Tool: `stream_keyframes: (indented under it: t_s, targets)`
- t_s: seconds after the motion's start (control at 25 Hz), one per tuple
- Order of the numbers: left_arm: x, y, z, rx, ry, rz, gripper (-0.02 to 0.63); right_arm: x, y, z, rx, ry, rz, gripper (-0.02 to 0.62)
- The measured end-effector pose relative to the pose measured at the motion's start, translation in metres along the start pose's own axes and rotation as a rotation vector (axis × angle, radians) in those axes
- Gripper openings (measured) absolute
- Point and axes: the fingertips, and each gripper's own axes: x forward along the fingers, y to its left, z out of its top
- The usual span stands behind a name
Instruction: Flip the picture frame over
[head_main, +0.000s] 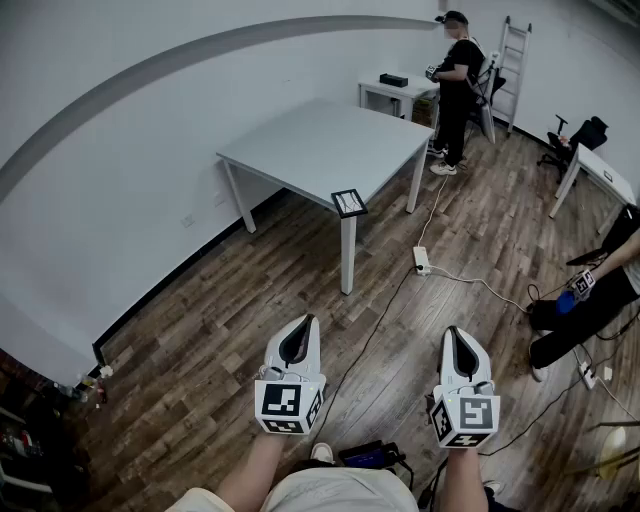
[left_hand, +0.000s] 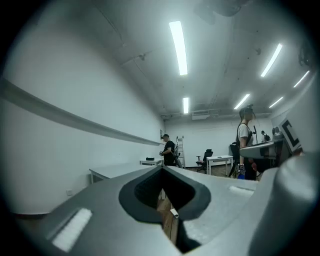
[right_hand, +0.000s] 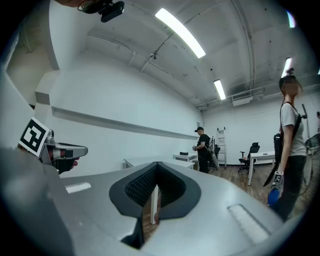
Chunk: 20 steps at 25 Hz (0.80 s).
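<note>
The left gripper (head_main: 297, 347) and the right gripper (head_main: 460, 356) hang side by side over the person's knees, each with its jaws clenched tip to tip and grasping nothing. Each gripper's own view shows only a sliver of floor and a table leg through the dark hollow between the pads. Beyond them lies bare wooden floor (head_main: 250, 290), crossed by a cable that runs to a power strip (head_main: 422, 260). Farther on stands the grey table (head_main: 320, 140), and the picture frame (head_main: 349, 202) lies flat at its nearest corner, just inside the edge, well apart from both grippers. Past the table a standing person (head_main: 457, 85) faces a small white table (head_main: 392, 93), with a ladder (head_main: 516, 60) against the back wall.

The flip has not begun; this looks like the approach stage. The next move calls for closing the gap to that corner and releasing at least one pair of jaws. One edge of the frame then needs pinching or lifting — it sits so near the corner that a careless nudge could push it off
</note>
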Motion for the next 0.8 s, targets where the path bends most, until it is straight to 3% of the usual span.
stream_keyframes:
  t_s: [0.8]
  targets:
    - [-0.007, 0.035, -0.005, -0.024, -0.007, -0.01, 0.0, 0.017, 0.041, -0.004, -0.014, 0.033, 0.013, 0.023]
